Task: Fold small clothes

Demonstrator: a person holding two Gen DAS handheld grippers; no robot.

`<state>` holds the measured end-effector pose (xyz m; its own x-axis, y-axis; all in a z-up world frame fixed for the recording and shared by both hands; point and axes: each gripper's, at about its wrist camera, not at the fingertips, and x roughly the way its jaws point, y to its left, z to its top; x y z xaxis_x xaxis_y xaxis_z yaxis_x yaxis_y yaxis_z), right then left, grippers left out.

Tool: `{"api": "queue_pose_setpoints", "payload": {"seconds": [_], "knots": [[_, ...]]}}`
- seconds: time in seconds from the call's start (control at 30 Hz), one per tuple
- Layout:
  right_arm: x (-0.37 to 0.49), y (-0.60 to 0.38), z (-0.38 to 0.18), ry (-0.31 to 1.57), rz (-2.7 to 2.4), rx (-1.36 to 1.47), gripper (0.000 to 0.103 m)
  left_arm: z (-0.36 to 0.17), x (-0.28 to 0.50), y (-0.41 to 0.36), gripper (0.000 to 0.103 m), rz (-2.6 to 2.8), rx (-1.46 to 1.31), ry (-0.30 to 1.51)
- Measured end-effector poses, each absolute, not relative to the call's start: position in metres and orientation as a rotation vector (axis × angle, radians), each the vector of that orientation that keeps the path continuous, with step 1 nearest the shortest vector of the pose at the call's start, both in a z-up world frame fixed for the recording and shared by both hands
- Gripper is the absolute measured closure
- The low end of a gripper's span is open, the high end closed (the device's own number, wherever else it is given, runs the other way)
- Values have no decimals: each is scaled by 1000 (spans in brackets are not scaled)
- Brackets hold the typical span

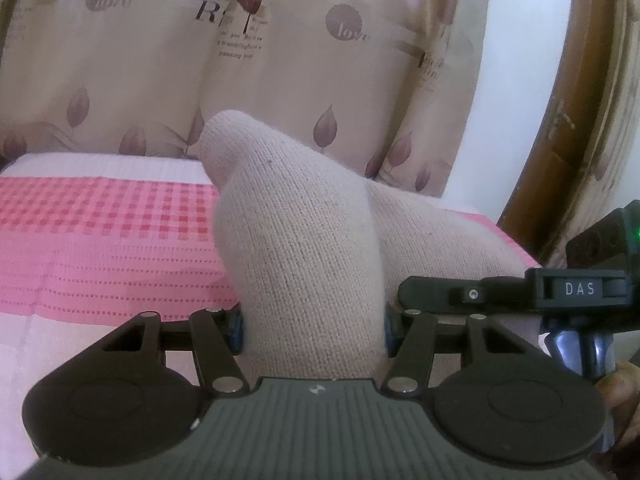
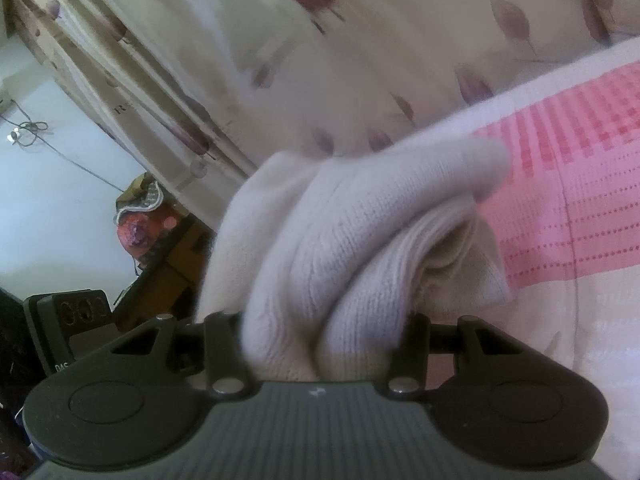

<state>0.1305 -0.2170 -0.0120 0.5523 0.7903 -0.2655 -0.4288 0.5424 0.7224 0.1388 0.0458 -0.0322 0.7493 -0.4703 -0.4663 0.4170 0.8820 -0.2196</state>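
Note:
A pale beige knitted sock (image 1: 296, 220) stands up bunched between the jaws of my left gripper (image 1: 314, 330), whose blue pads (image 1: 237, 330) press on its sides. In the right wrist view the same sock (image 2: 360, 208) is folded into thick rolls, its cuff opening facing right. My right gripper (image 2: 324, 336) is shut on that bundle. The two grippers are close together: a black finger of the right one (image 1: 440, 294) reaches in beside the sock. The sock hangs above a pink checked cloth (image 1: 100, 240).
A beige curtain with leaf prints and lettering (image 1: 140, 60) hangs behind the bed. A brown wooden frame (image 1: 580, 100) stands at the right. In the right wrist view a cluttered wooden piece of furniture (image 2: 160, 248) sits at the left, against a white wall.

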Motion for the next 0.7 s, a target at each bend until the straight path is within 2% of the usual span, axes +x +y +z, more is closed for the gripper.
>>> {"api": "queue_pose_setpoints", "payload": {"seconds": [0.47, 0.7], "knots": [[141, -223, -56, 707, 703, 642, 54, -75, 169, 43, 42, -459, -106, 638], [135, -218, -60, 695, 634, 522, 50, -88, 176, 47, 30, -425, -121, 646]]}}
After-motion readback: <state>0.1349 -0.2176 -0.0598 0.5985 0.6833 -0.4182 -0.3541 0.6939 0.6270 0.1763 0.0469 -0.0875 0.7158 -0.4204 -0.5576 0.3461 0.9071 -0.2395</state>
